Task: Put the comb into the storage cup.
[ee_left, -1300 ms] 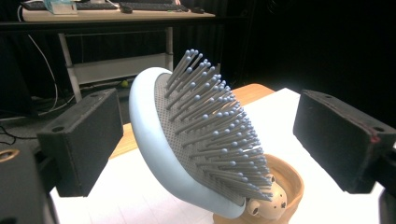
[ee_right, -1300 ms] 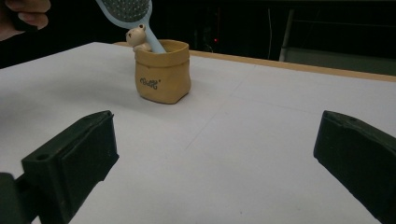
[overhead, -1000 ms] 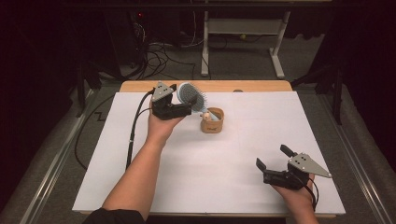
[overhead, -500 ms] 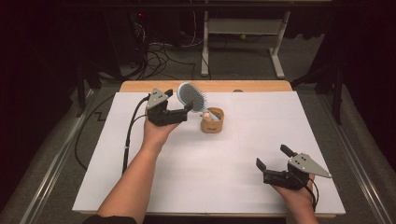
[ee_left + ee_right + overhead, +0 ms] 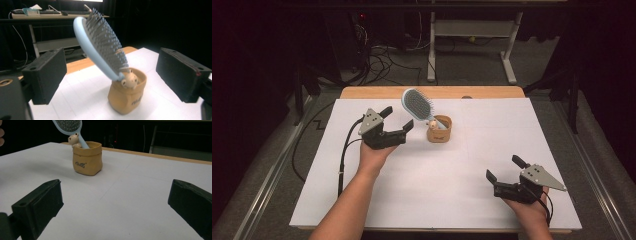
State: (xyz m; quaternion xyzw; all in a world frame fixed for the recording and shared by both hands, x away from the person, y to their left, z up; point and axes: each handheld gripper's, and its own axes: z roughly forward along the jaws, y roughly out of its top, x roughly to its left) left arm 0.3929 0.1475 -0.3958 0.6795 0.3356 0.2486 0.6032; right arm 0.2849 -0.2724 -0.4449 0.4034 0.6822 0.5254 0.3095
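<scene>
Brush [image 5: 418,104] leaning handle-down in pot [image 5: 439,130] (small bear figure at rim); left gripper [image 5: 398,123] beside it, jaws spread; right gripper [image 5: 504,169] well apart, jaws spread.

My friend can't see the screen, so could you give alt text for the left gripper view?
A light blue hairbrush stands tilted, handle down, in a small tan pot with a little bear figure at its rim, on a white table, framed by the open left gripper.
</scene>
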